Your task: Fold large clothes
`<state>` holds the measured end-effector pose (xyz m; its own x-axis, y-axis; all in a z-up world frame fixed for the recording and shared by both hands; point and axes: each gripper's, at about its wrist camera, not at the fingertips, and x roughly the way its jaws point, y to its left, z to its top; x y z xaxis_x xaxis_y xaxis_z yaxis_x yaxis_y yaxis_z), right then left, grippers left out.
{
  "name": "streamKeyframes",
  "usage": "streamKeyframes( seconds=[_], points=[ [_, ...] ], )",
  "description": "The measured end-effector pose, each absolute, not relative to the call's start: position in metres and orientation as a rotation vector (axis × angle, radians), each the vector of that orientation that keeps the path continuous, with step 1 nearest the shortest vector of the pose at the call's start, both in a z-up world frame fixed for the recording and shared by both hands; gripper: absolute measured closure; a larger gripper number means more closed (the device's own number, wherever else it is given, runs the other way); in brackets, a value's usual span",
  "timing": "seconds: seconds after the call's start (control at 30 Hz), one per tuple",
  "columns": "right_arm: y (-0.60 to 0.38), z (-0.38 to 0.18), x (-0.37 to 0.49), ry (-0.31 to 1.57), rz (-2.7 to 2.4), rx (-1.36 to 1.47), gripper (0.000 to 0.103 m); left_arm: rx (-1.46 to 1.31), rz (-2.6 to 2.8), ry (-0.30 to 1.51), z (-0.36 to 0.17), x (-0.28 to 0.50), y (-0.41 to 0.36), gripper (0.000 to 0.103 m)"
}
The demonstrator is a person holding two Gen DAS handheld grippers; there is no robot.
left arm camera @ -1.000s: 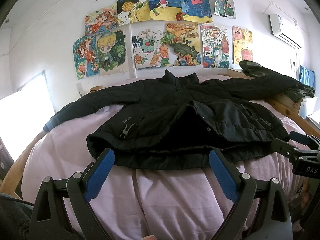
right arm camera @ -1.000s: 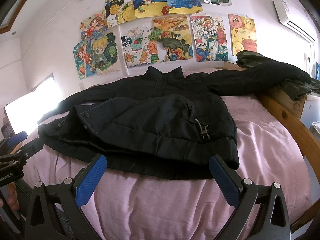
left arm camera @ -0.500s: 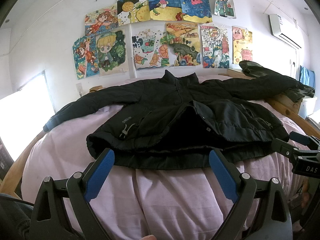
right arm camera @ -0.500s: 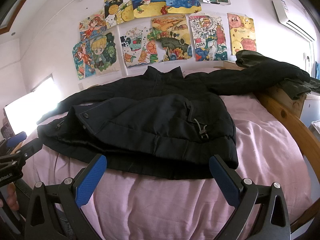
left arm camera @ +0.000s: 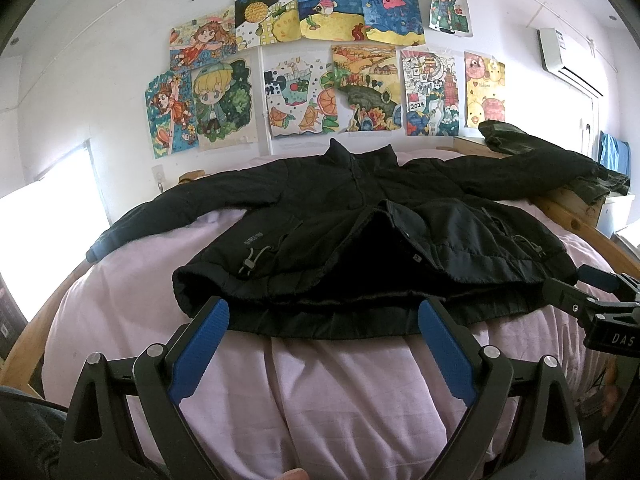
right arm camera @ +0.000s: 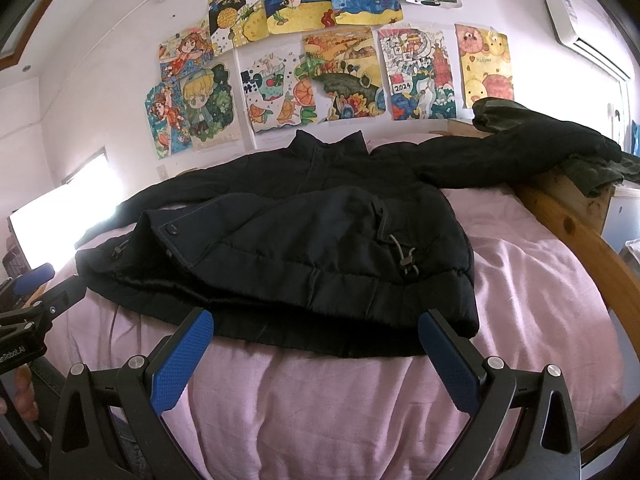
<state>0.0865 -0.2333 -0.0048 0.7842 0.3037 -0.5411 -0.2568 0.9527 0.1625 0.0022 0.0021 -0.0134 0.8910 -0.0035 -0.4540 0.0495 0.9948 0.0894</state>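
A large black padded jacket [left arm camera: 360, 232] lies face up on a pink-sheeted bed [left arm camera: 352, 392], collar toward the wall, both sleeves spread out, its front partly open. It also shows in the right wrist view [right arm camera: 312, 248]. My left gripper [left arm camera: 324, 320] is open and empty, just short of the jacket's hem at its left half. My right gripper [right arm camera: 316, 330] is open and empty, just short of the hem at its right half. The right gripper's side shows at the right edge of the left wrist view [left arm camera: 592, 304].
The jacket's right sleeve [right arm camera: 520, 148] rests over the wooden bed rail [right arm camera: 576, 216], beside a dark green garment [right arm camera: 600, 172]. Drawings [left arm camera: 320, 68] cover the wall behind. A bright window [left arm camera: 44, 232] is at the left.
The right wrist view has shifted slightly closer to the jacket's hem. The left gripper has barely moved. Both stay open.
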Motion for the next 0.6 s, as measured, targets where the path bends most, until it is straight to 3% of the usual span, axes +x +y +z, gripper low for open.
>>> streamKeyframes(
  seconds=[0.2, 0.37, 0.6],
  points=[
    [-0.232, -0.018, 0.093, 0.636, 0.277, 0.068, 0.000, 0.048, -0.015, 0.520, -0.036, 0.024, 0.022, 0.010],
    [-0.235, -0.011, 0.111, 0.755, 0.308, 0.126, 0.000, -0.061, -0.075, 0.679, -0.044, 0.046, 0.044, 0.010],
    [-0.256, 0.043, 0.183, 0.949, 0.452, -0.019, 0.000, -0.122, -0.150, 0.889, 0.016, 0.097, 0.069, 0.010]
  ],
)
